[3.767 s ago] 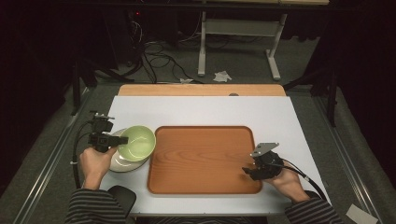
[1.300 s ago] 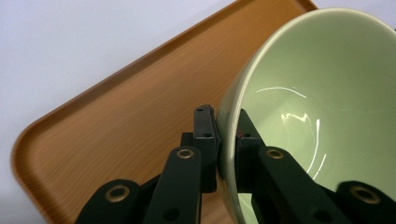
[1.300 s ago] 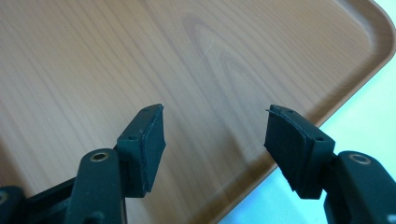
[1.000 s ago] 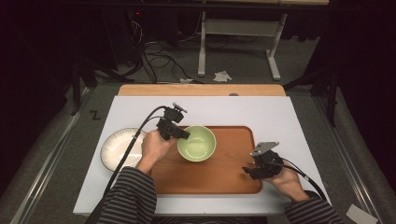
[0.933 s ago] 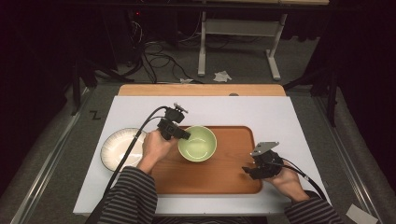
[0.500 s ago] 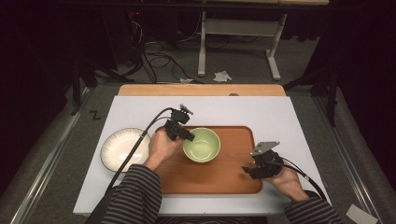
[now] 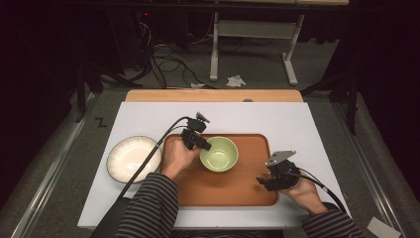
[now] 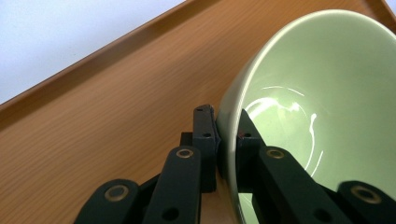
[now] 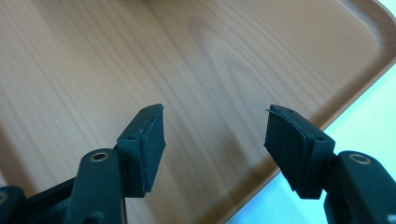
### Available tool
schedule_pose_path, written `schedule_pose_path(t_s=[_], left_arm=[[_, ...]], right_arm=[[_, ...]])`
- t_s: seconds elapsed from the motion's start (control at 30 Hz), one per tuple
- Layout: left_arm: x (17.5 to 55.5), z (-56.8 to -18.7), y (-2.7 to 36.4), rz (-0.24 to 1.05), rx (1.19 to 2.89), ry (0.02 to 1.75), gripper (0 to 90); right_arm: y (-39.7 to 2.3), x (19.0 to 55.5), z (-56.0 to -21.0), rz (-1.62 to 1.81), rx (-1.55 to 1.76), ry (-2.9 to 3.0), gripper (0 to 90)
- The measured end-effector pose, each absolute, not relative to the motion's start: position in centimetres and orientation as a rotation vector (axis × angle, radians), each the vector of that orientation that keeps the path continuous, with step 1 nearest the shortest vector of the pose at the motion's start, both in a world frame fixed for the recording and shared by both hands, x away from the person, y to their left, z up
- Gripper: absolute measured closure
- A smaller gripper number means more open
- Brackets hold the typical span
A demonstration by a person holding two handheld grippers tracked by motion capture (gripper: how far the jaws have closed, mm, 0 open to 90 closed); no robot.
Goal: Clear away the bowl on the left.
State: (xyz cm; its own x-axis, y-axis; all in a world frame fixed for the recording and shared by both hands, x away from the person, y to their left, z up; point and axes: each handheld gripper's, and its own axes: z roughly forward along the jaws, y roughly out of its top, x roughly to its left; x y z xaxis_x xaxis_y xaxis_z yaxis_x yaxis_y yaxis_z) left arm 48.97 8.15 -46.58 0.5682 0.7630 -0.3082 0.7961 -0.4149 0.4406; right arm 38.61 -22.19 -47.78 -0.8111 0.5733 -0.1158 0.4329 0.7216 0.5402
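Observation:
A green bowl [image 7: 219, 154] sits over the middle of the wooden tray [image 7: 237, 188]. My left gripper [image 7: 204, 145] is shut on the bowl's left rim; in the left gripper view the jaws pinch the rim of the green bowl [image 8: 322, 93], one pad outside and one inside, above the tray [image 8: 93, 116]. My right gripper [image 7: 265, 181] rests at the tray's right front part, open with nothing between its fingers. In the right gripper view my right gripper [image 9: 215, 135] hovers over the tray [image 9: 93, 56] near its edge.
A white plate [image 7: 132, 158] lies on the white table [image 7: 247, 116] left of the tray. A light wooden board [image 7: 213, 95] runs along the table's far edge. Cables and a desk frame stand on the floor beyond.
The left gripper carried the green bowl from the white plate onto the tray, then a little right and down over the last second. The right gripper has kept still.

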Motion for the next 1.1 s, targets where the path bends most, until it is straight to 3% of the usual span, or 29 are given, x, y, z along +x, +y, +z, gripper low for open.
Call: schedule_pose_path(t_s=[0.6, 0.77, 1.1], left_arm=[[49.0, -47.1, 8.0, 0.013, 2.274, 1.226, 82.8], [48.8, -46.7, 8.1, 0.037, 2.244, 1.199, 76.9], [48.0, -44.9, 8.7, 0.130, 2.206, 1.146, 50.4]], right_arm=[[-22.1, 38.6, -47.8, 0.725, 0.795, 2.655, 39.6], [-22.0, 38.6, -47.7, 0.736, 0.792, 2.657, 39.7], [-22.0, 38.7, -47.8, 0.737, 0.791, 2.654, 39.6]])
